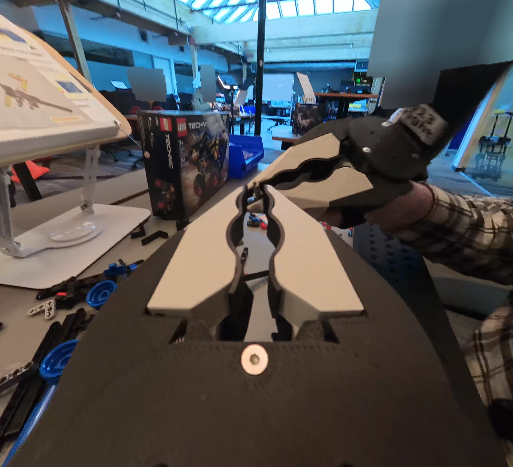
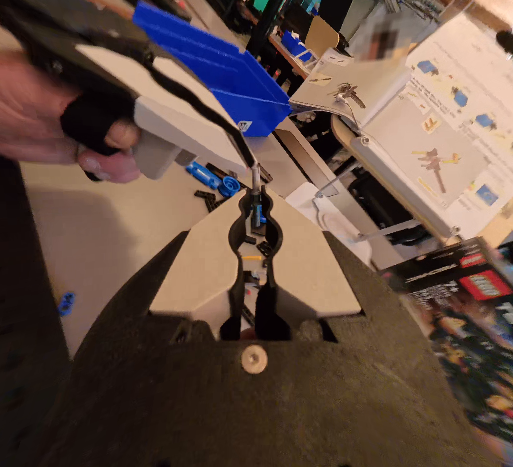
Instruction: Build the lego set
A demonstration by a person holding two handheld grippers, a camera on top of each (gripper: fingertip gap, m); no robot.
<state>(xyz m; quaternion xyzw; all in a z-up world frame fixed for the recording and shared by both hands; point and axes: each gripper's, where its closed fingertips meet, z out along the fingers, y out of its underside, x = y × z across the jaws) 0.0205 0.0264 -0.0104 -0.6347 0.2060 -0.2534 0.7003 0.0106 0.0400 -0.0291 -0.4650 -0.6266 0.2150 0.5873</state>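
At mid-frame in both wrist views the two grippers meet tip to tip above the tabletop (image 1: 194, 239). The left gripper (image 1: 254, 194) is closed narrow on a small dark piece (image 1: 251, 199) at its tips, and the right gripper (image 1: 256, 184), reaching in from the right of that frame, has its tips pressed together at the same spot. In the right wrist view the right gripper (image 2: 254, 198) clamps a short black-and-blue assembly (image 2: 256, 210), while the left gripper (image 2: 251, 162), coming from the upper left, pinches a thin grey pin (image 2: 254, 176) that lines up with the top of that assembly. Judging by this, the pin is being seated into the held part.

Loose parts lie scattered below: blue wheel hubs (image 1: 101, 294) and black beams (image 1: 154, 237) at lower left, more small bits seen between the fingers. The instruction booklet (image 1: 41, 92) sits on its stand at upper left, with the set's box (image 1: 186, 162) and a blue bin (image 1: 244, 156) behind.

The risk is alignment. Both pieces are tiny and held only at the fingertips, so if the pin meets the hole at a slant, pushing could twist it out of the grip, or pivot the assembly between the right gripper's pads. A dropped pin would fall among the clutter and be hard to find. The blur in the right view suggests unsteady hands, which would worsen this.
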